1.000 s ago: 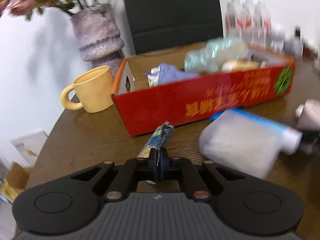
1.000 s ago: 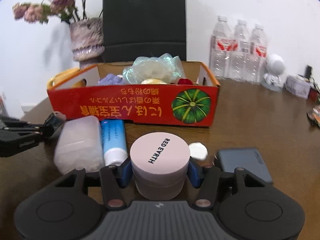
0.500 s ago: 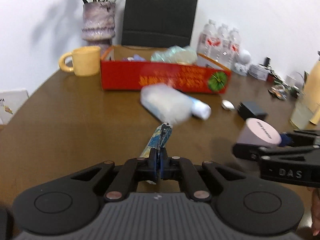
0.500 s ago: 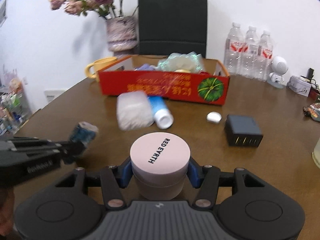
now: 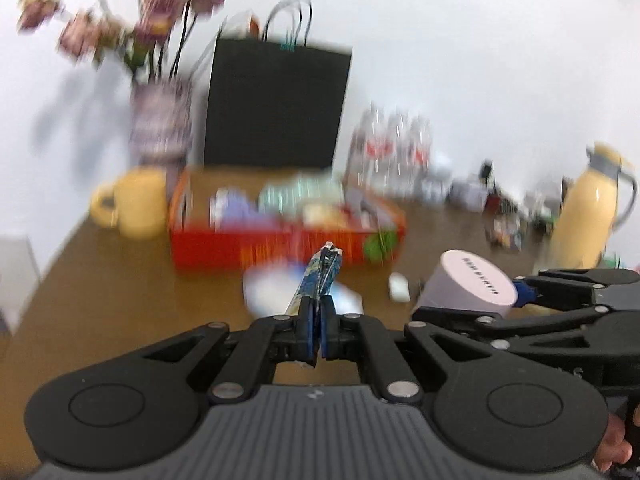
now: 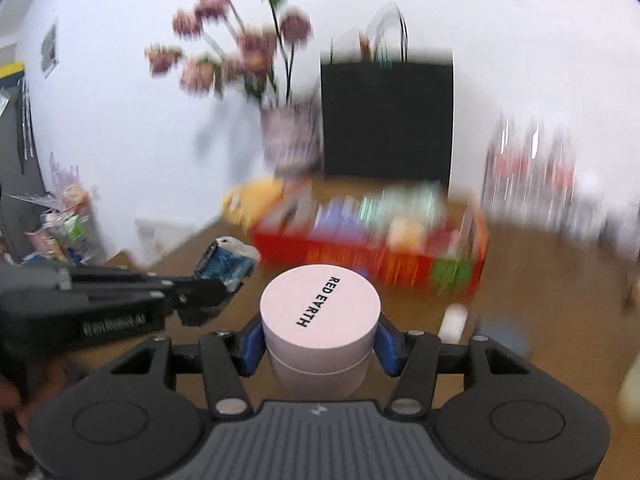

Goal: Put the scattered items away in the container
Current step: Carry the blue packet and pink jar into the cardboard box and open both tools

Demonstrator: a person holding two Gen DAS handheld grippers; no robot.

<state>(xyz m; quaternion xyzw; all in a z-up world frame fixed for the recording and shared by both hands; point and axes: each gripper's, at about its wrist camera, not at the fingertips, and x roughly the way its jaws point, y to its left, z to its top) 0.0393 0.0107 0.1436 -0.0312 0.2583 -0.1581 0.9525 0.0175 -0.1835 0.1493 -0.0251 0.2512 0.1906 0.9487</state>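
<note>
Both tools now sit higher above the desk (image 5: 100, 288) than a second ago. The red box (image 5: 256, 244) looks smaller and farther off, its inside visible from above. Left tool (image 5: 318, 332) carries the blue packet (image 5: 320, 276) up; right tool (image 6: 320, 344) lifts the pink jar (image 6: 320, 312). The tools are now side by side.

Readable text

"RED EARTH" stands on the pink jar (image 6: 320, 312) lid, between the right gripper's (image 6: 320, 346) pads.
</note>
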